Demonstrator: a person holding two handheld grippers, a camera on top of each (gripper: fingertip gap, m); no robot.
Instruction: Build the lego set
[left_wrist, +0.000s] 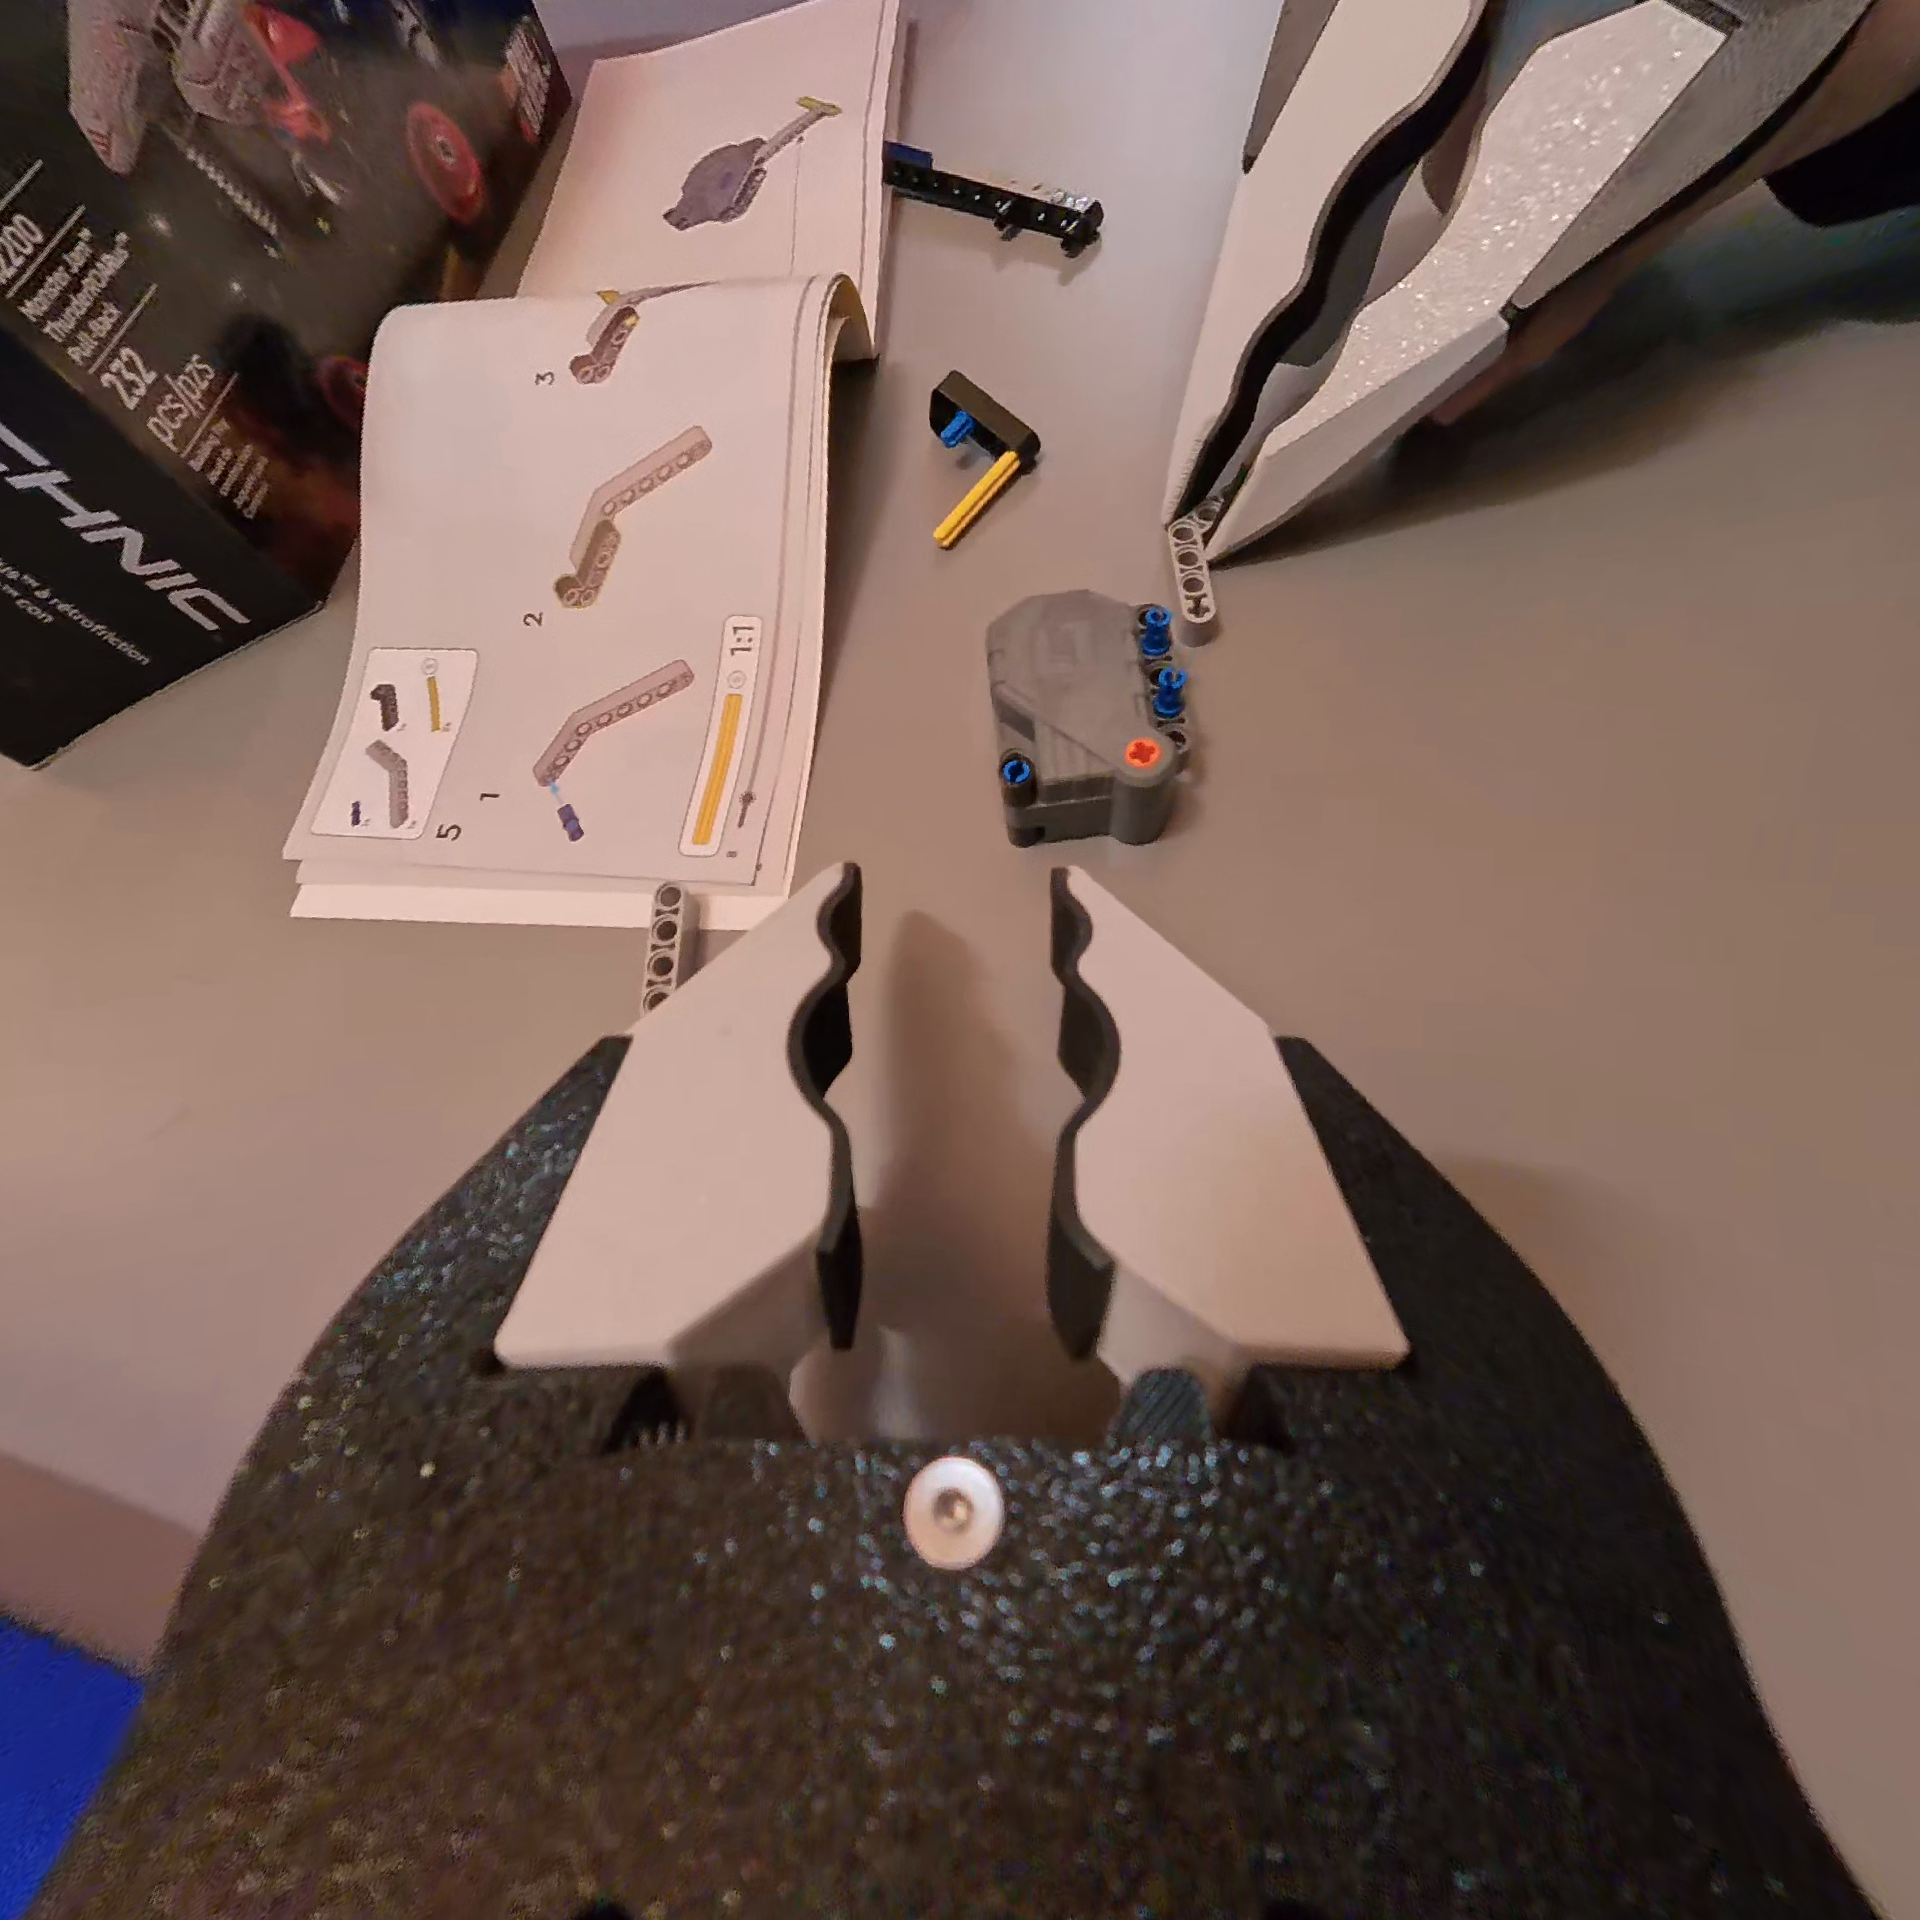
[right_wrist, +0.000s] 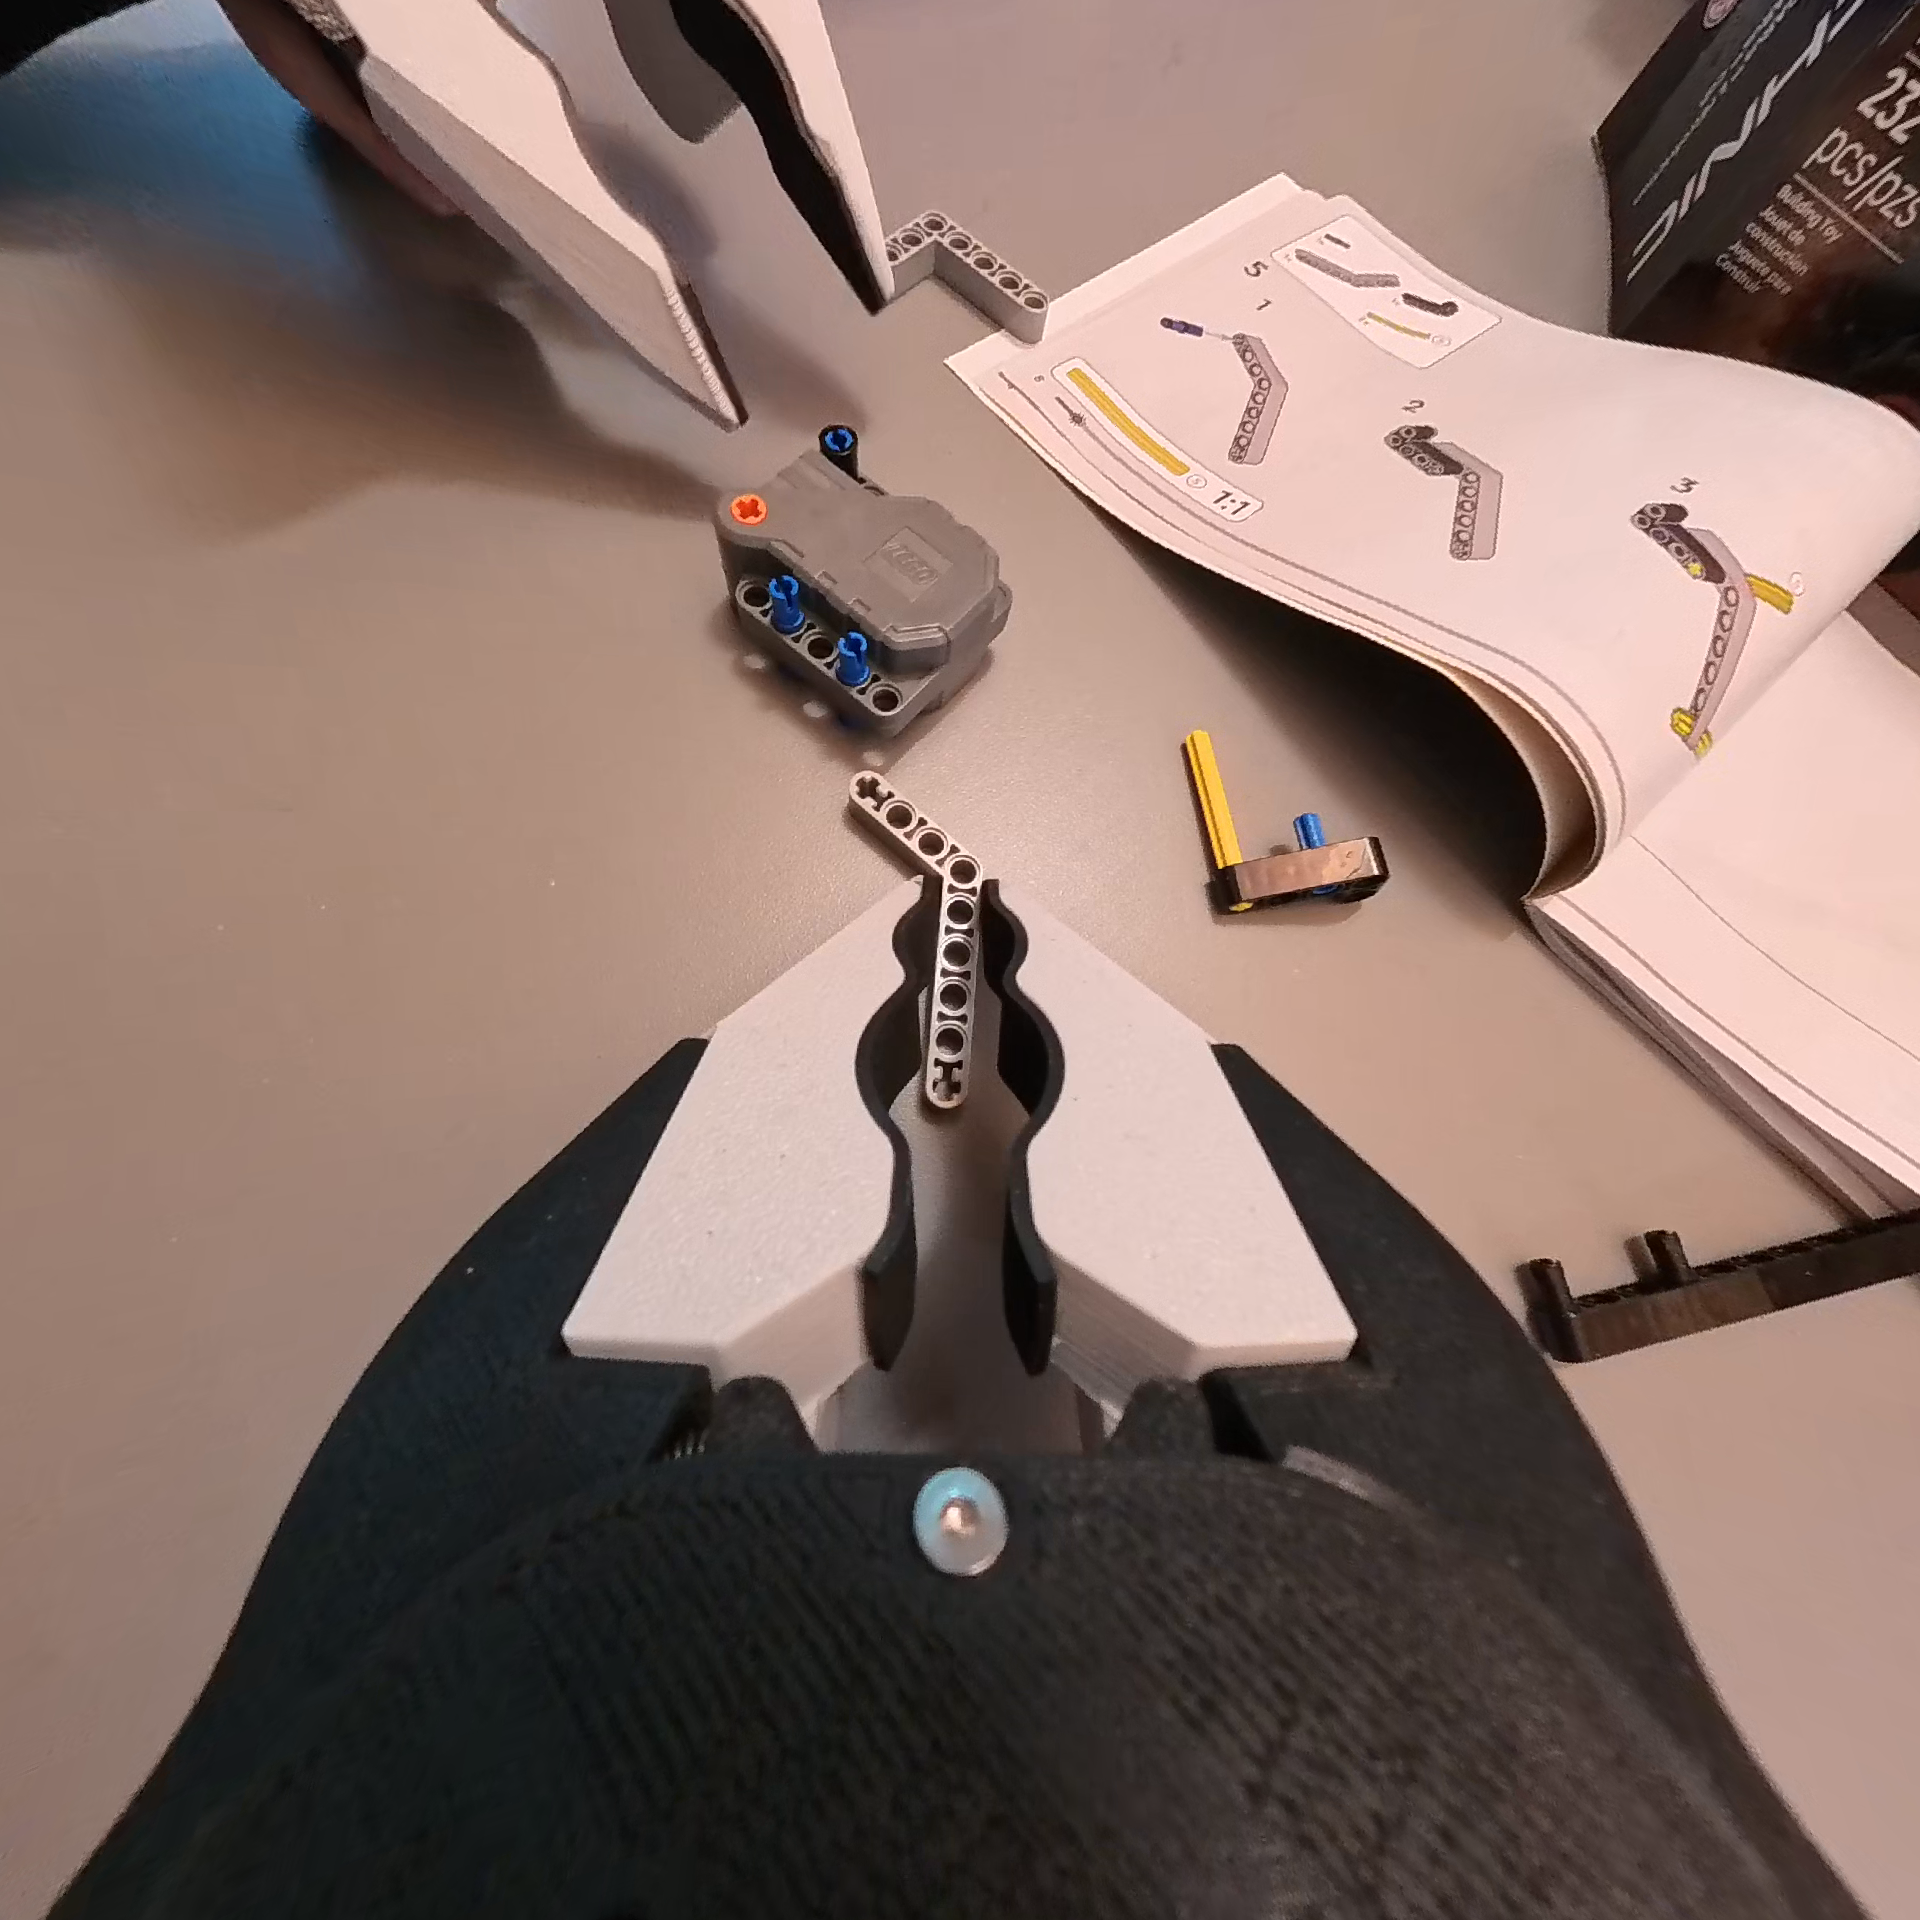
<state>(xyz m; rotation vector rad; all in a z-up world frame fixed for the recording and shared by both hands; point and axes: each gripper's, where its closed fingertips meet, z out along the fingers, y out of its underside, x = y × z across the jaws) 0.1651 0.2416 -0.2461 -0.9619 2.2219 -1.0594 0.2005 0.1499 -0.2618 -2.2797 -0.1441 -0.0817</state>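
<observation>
A dark grey motor block (left_wrist: 1086, 717) (right_wrist: 862, 592) with blue pins and an orange axle hole lies on the grey table. My right gripper (right_wrist: 954, 894) is shut on a light grey bent beam (right_wrist: 940, 935) whose angled end sticks out toward the motor block; in the left wrist view that gripper (left_wrist: 1205, 530) comes down from the upper right with the beam (left_wrist: 1193, 582) at its tip. My left gripper (left_wrist: 956, 883) is open and empty, just short of the motor block; the right wrist view shows it (right_wrist: 805, 353) behind the block. A black piece with a yellow axle and blue pin (left_wrist: 982, 452) (right_wrist: 1283, 852) lies nearby.
An open instruction booklet (left_wrist: 582, 623) (right_wrist: 1507, 520) lies beside the set's dark box (left_wrist: 156, 364) (right_wrist: 1787, 156). A light grey L-shaped beam (left_wrist: 665, 945) (right_wrist: 966, 265) sits at the booklet's corner. A long black beam assembly (left_wrist: 997, 203) (right_wrist: 1714, 1299) lies farther off. About 11 cm separates my left fingertips from my right.
</observation>
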